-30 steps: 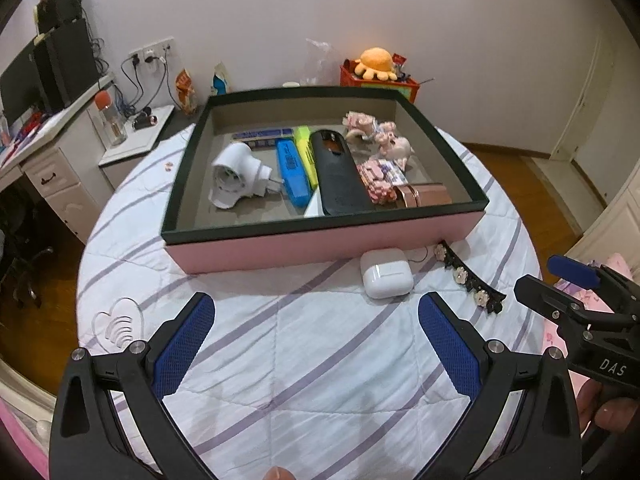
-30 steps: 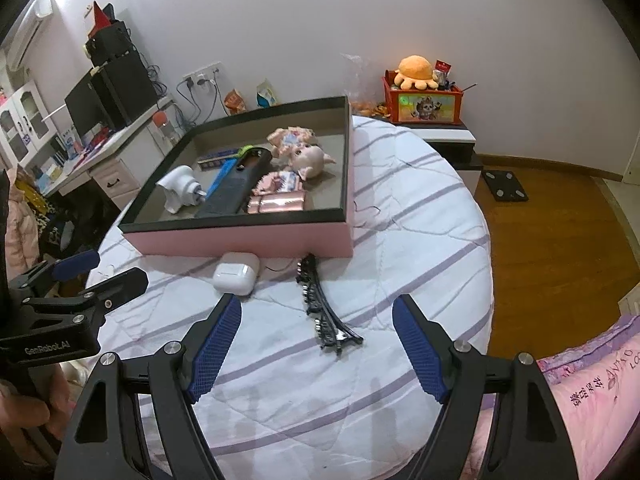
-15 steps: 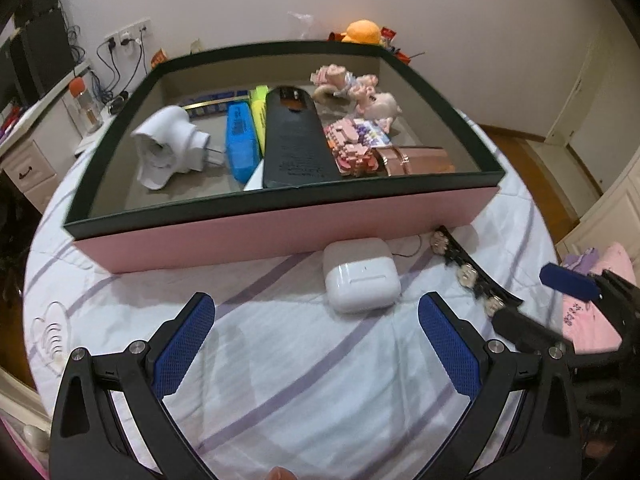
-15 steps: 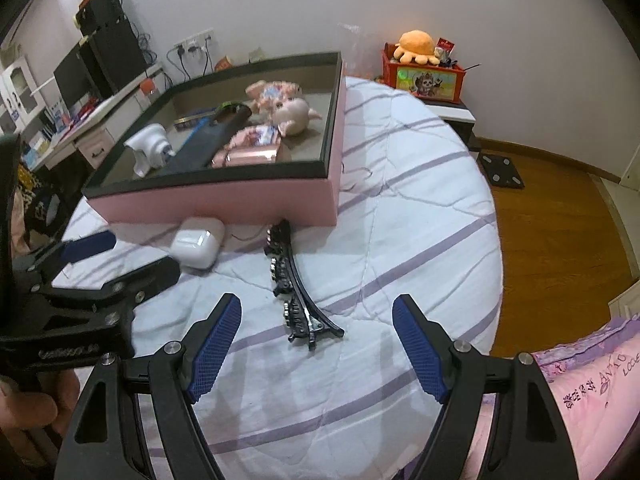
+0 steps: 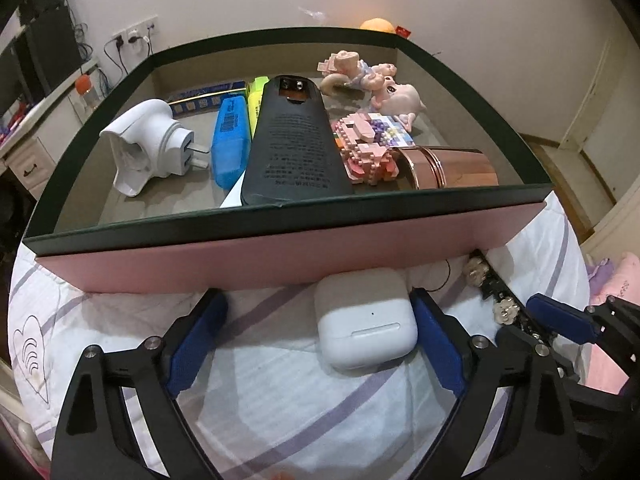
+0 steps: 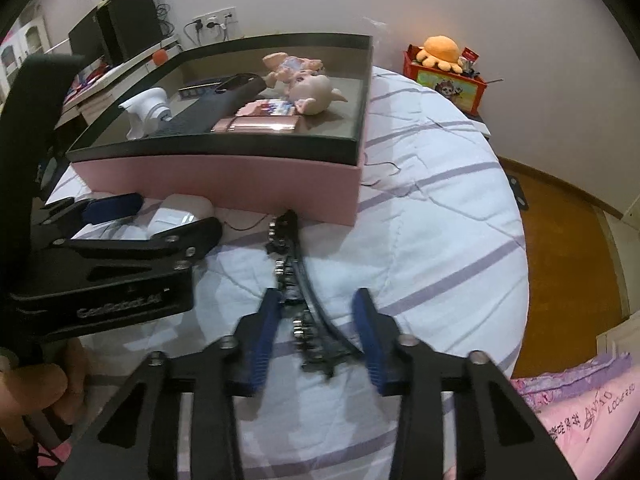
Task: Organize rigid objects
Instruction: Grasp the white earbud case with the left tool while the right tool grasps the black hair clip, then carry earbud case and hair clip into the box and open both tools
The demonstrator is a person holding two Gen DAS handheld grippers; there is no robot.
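Observation:
A white earbud case (image 5: 365, 325) lies on the striped cloth against the pink box (image 5: 280, 256). My left gripper (image 5: 318, 338) is open and straddles the case, the right pad close beside it. A black hair clip with flower studs (image 6: 298, 288) lies on the cloth to the right of the case. My right gripper (image 6: 318, 332) is open with its pads on either side of the clip's near end. The clip also shows in the left wrist view (image 5: 494, 292). The case shows in the right wrist view (image 6: 180, 212), half hidden by the left gripper.
The box (image 6: 240, 176) holds a white plug adapter (image 5: 150, 148), blue (image 5: 230, 146) and yellow highlighters, a black remote (image 5: 294, 144), pink toys (image 5: 370, 84), a brick figure and a rose-gold tube (image 5: 450, 166). A red toy box (image 6: 444, 74) stands at the back. The round table's edge drops to the floor at right.
Both grippers moved forward and down. The left now brackets the earbud case. The right has narrowed somewhat and now brackets the hair clip.

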